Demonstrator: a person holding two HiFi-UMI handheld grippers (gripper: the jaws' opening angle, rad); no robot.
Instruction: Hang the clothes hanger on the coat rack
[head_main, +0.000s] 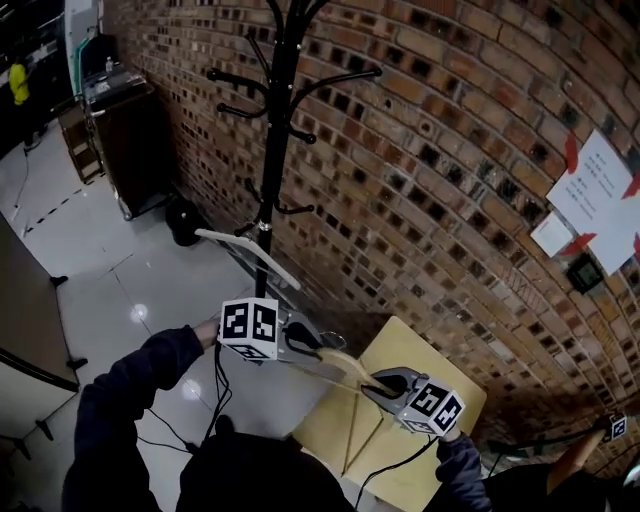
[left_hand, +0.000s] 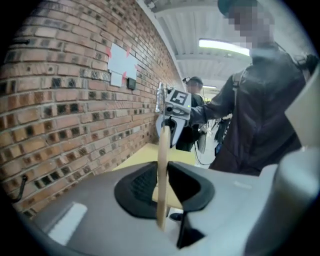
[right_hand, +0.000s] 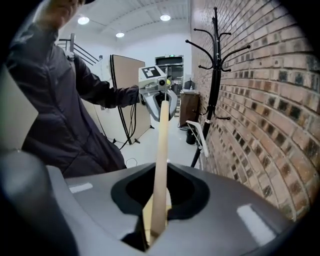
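The black metal coat rack (head_main: 278, 120) is cut off by the head view's top edge. Its foot is hidden behind the marker cube of the left gripper (head_main: 316, 346). In the right gripper view, that gripper's own grey body covers the foot. The pale wooden clothes hanger (head_main: 340, 366) shows only as a bar: its 2 ends vanish inside the left gripper and the right gripper (head_main: 377, 384), and its hook cannot be made out. Print on the white paper notices (head_main: 597, 185) is too small to read. The person's head hides the near edge of the yellow square table (head_main: 425, 355).
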